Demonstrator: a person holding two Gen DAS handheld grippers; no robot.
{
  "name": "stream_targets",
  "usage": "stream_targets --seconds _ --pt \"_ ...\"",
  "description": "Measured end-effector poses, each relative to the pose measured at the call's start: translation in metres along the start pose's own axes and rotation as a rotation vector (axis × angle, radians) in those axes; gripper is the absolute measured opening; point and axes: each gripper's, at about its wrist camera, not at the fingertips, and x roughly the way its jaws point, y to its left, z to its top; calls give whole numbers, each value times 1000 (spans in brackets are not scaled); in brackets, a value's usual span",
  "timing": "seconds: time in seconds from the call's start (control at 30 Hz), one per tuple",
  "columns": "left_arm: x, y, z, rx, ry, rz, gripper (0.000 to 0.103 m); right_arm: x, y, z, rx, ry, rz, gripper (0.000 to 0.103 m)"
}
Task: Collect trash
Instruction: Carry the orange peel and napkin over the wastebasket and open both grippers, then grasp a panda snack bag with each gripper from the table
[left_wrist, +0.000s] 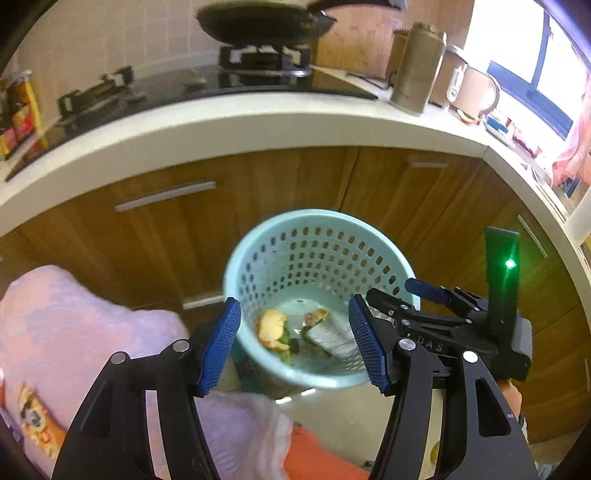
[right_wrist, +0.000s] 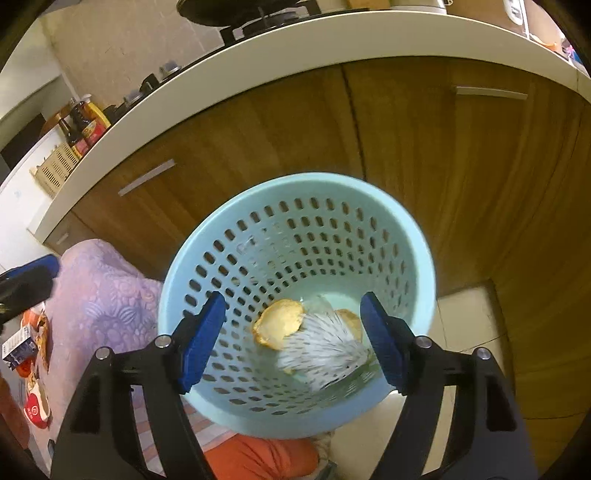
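Low in the left wrist view, the left gripper (left_wrist: 293, 345) is standing with its blue pads spread wide apart and nothing between them, hanging over the open mouth of a pale blue perforated basket (left_wrist: 258, 243) at the centre of the frame. Low in the right wrist view, the right gripper (right_wrist: 291, 341) is likewise gaping wide and gripping nothing, framing the same basket (right_wrist: 417, 236) from closer above. The trash is lying at the bottom of the basket: an orange peel (right_wrist: 279, 323) at centre, touching a crumpled white wrapper (right_wrist: 325, 350) to its right, with something green (left_wrist: 290, 345) showing beside them in the left wrist view. The right gripper (left_wrist: 421, 304) is also showing at the basket's right rim in the left wrist view. Wooden cabinet doors (right_wrist: 424, 147) are filling the space behind the basket, under a white counter (left_wrist: 258, 122). A lilac cloth (right_wrist: 99, 291) is lying at lower left, and a dark pan (left_wrist: 262, 22) is sitting on the stove at the top.
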Motion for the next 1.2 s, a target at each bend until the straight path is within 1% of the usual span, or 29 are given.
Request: stream_targets --seconds 0.07,0.17,0.23,0.3,0.37,0.43,0.5,0.67,0.77,0.87,0.97,1.03,1.2 --pt "-20 12 -9 -45 -31 -12 59 -4 7 -2 -10 -6 9 72" --pt "-53 35 -30 -152 -104 -80 59 -19 24 -2 -48 -34 23 72" --pt "-78 47 -48 -188 -158 -89 59 -27 36 -3 -69 -46 24 72" --pt "-98 56 -61 -208 -200 -81 59 -37 53 -4 -96 -61 42 72" --pt "-125 70 -76 -234 -255 -53 61 -48 76 -7 -136 -79 64 72" --pt "-148 82 -90 -248 -303 -20 65 -55 100 -11 -182 -95 80 72" --pt "-175 99 -107 -274 -353 28 69 -63 132 -20 -244 -111 118 72" --pt "-228 145 -156 -381 -429 131 73 -60 208 -47 -385 -103 210 72" --pt "-248 171 -185 -447 -448 182 74 -51 252 -67 -469 -98 257 72" --pt "-261 200 -217 -535 -459 175 74 -40 289 -86 -532 -88 302 72" --pt "-265 222 -245 -609 -457 197 74 -28 321 -100 -570 -77 333 72" --pt "-262 233 -258 -643 -434 234 74 -20 342 -105 -595 -86 345 72" --pt "-249 255 -282 -686 -354 345 74 -5 371 -109 -632 -109 330 72"
